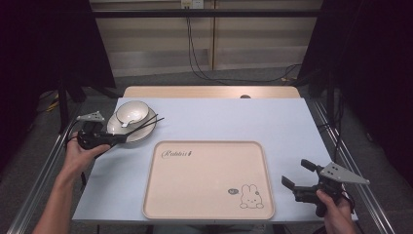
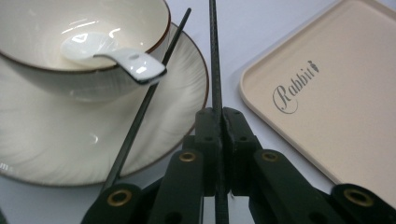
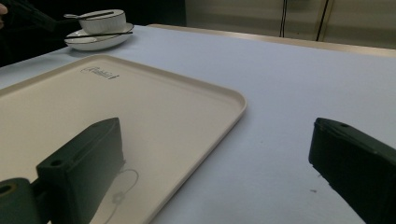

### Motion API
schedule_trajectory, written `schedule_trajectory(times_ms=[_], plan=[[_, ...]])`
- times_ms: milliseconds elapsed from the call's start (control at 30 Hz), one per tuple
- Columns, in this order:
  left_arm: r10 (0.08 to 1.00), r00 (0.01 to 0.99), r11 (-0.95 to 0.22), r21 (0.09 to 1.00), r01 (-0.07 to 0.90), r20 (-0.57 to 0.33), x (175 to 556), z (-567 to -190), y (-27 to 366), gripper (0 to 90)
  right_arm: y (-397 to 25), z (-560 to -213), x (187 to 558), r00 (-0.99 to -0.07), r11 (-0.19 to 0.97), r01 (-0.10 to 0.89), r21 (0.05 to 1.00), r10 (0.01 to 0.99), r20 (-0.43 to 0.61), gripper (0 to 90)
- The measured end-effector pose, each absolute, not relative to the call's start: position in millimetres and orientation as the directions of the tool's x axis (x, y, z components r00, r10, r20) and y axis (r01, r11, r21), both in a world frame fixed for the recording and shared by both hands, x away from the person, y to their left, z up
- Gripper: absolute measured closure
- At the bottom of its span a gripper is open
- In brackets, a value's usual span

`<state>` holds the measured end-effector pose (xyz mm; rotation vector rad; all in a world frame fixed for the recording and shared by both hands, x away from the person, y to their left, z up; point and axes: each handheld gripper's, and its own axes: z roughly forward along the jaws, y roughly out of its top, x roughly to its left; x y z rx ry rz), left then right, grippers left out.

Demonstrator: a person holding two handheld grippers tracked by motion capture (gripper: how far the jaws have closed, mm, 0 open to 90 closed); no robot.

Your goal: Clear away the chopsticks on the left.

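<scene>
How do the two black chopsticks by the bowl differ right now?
One chopstick is clamped between the left gripper's shut jaws; the other chopstick lies free across the plate's rim, beside the bowl. The gripped one points straight ahead, the loose one slants. Both are thin and black.

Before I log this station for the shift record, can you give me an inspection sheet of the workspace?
Surface: pale blue table.
Job's things: beige tray, bare; bowl with white spoon on plate; two chopsticks, one lying across the plate.
Clutter: nothing seen.
Grippers: left gripper shut on the other chopstick; right gripper open, holding nothing.
Cables: black cables on the floor behind.
Surroundings: dark curtains.
</scene>
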<state>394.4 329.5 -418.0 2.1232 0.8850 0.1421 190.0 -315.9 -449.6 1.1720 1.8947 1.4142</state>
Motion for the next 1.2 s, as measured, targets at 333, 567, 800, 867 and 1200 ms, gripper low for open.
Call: schedule_trajectory(times_ms=[333, 567, 800, 867, 1200], plan=[[0.686, 0.689, -0.312, 0.76, 0.57, -0.234, 356.6, -406.8, 339.5, 85.8, -314.6, -449.2, 189.4, -0.511, 0.095, 0.337, 0.937, 0.854, 0.097, 2.7], [0.714, 0.647, -0.262, 0.756, 0.6, -0.266, 328.5, -407.6, 332.1, 85.9, -314.1, -449.1, 189.4, -0.511, 0.098, 0.337, 0.936, 0.854, 0.094, 2.6], [0.738, 0.611, -0.224, 0.75, 0.623, -0.287, 299.0, -409.8, 309.9, 85.9, -312.6, -448.7, 188.7, -0.515, 0.093, 0.338, 0.937, 0.851, 0.101, 2.6], [0.742, 0.601, -0.21, 0.748, 0.629, -0.298, 292.2, -409.6, 302.5, 85.9, -312.8, -448.8, 188.8, -0.517, 0.102, 0.336, 0.936, 0.851, 0.093, 2.7], [0.761, 0.536, -0.144, 0.71, 0.689, -0.366, 271.6, -418.5, 267.3, 86.0, -312.4, -449.0, 189.1, -0.518, 0.103, 0.336, 0.936, 0.851, 0.092, 2.7]])
